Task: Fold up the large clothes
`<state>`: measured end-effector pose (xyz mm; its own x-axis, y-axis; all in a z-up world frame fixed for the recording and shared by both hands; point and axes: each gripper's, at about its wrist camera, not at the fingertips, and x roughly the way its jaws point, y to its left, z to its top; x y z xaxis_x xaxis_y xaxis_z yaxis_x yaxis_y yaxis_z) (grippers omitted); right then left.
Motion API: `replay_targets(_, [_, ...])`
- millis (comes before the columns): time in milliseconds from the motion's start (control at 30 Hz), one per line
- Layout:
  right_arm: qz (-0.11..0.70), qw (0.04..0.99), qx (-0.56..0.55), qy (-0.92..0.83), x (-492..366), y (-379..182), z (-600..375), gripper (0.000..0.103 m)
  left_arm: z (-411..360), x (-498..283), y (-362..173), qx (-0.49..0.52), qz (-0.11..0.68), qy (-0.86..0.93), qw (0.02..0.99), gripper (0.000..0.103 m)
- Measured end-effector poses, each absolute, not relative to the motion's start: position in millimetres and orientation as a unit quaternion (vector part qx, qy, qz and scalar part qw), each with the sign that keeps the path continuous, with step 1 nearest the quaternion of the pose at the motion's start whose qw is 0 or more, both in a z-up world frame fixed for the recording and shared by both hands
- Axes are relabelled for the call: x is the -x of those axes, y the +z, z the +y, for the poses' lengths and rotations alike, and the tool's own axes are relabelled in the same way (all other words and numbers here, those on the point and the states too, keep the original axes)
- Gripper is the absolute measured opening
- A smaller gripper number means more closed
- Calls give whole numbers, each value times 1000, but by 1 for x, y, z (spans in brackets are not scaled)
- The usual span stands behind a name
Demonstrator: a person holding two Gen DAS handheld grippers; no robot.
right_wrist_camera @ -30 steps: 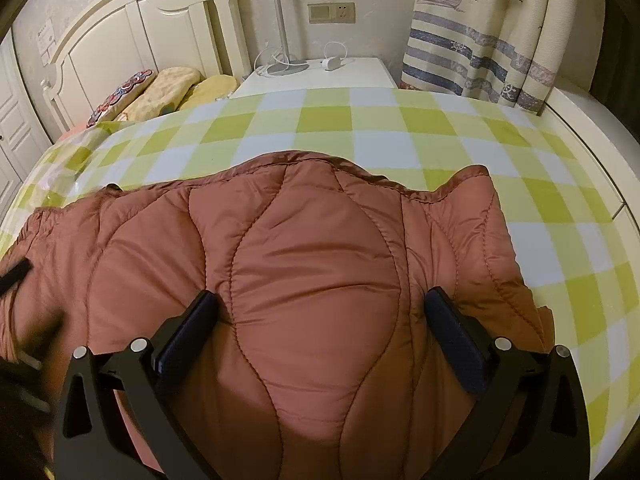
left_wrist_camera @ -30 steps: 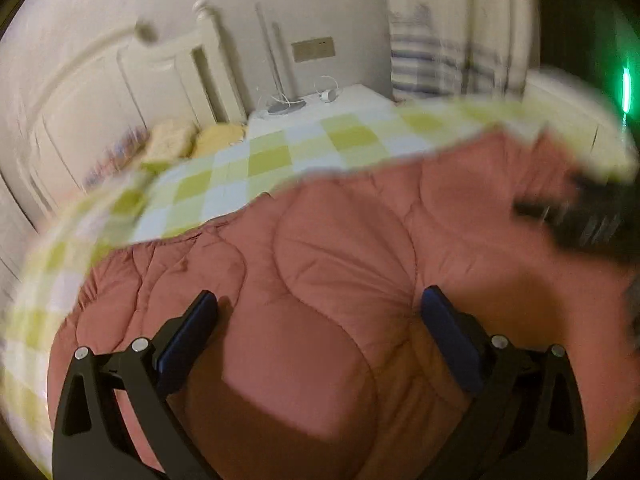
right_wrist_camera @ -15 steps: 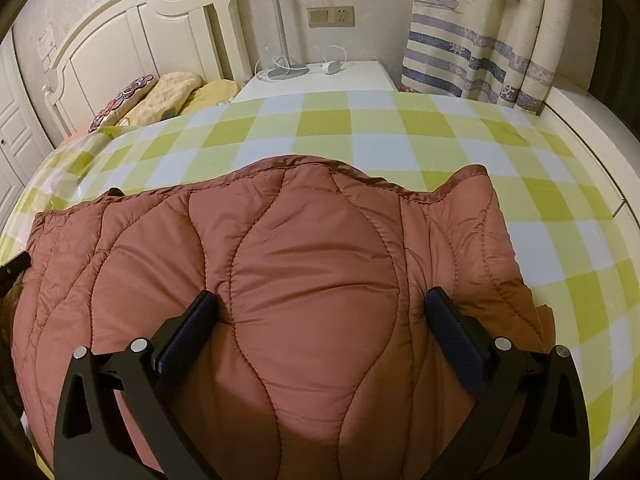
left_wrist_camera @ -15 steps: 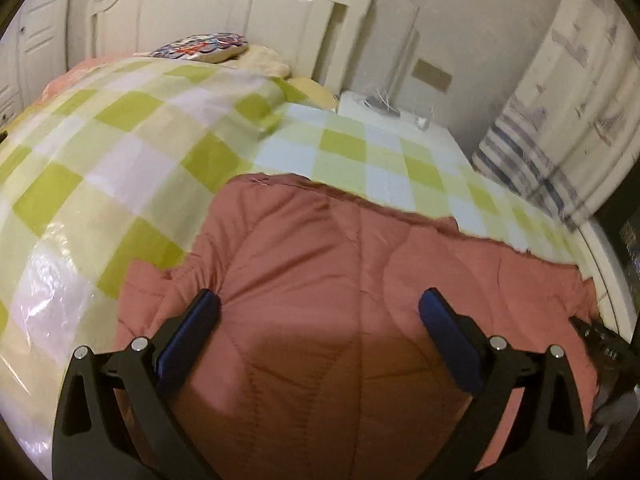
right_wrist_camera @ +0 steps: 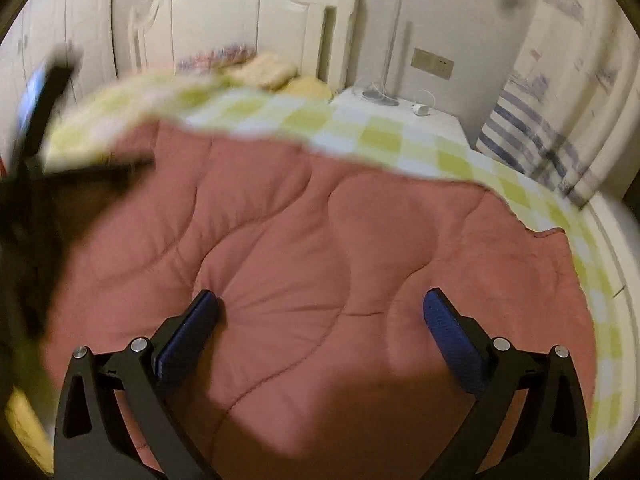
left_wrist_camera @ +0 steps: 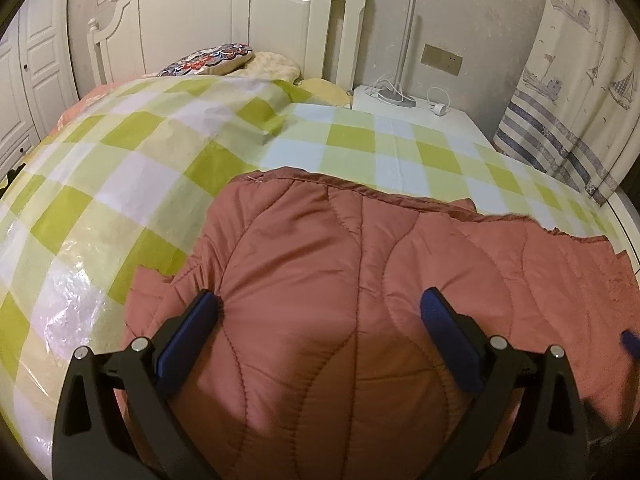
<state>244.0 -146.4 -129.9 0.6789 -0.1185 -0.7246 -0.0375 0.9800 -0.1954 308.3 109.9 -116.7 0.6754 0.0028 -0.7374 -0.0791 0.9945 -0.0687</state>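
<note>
A rust-red quilted jacket [left_wrist_camera: 360, 280] is being shown spread flat across a bed [left_wrist_camera: 120, 184] that is being covered by a green-and-white checked sheet under clear plastic. The garment is lying toward the near edge of the bed, with its far hem running across the checks and one crumpled corner [left_wrist_camera: 160, 280] reaching out at the left of the left wrist view.

The left gripper [left_wrist_camera: 320, 312] is being held over the jacket with its jaws spread wide and nothing being gripped between them; the blue pads [left_wrist_camera: 188, 340] are seen on either side of a quilted panel, and whether the tips are touching the cloth cannot be told. The right gripper [right_wrist_camera: 320, 312] is likewise being held above the jacket [right_wrist_camera: 320, 232], its jaws also released and empty. The right wrist view is being smeared by motion blur, and a dark blurred shape [right_wrist_camera: 36, 128] at its left edge cannot be made out for certain.

Beyond the jacket, patterned pillows [left_wrist_camera: 212, 58] are being propped against a cream headboard [left_wrist_camera: 224, 20]. A white nightstand [left_wrist_camera: 452, 124] is standing beside the bed, with a lamp base and white cables [left_wrist_camera: 396, 94] resting on it, and a curtain [left_wrist_camera: 572, 92] printed with boats and stripes is hanging at the right
</note>
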Motion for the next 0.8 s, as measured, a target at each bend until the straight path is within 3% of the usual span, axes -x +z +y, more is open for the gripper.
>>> replay_targets(133, [411, 911, 43, -16, -246, -128, -167, 98, 110, -307, -116, 51, 404, 21, 913, 101])
replay_targets(267, [379, 917, 1, -123, -220, -107, -234, 98, 112, -309, -117, 54, 402, 19, 914, 101])
replay_targets(400, [396, 906, -60, -137, -205, -125, -293, 98, 111, -310, -117, 52, 403, 18, 914, 101])
replay_targets(600, [404, 900, -35, -156, -208, -128, -281, 98, 110, -309, -118, 50, 402, 19, 914, 101])
replay_targets(800, [343, 936, -12, -85, -178, -106, -223, 98, 107, -310, -118, 46, 404, 23, 913, 101])
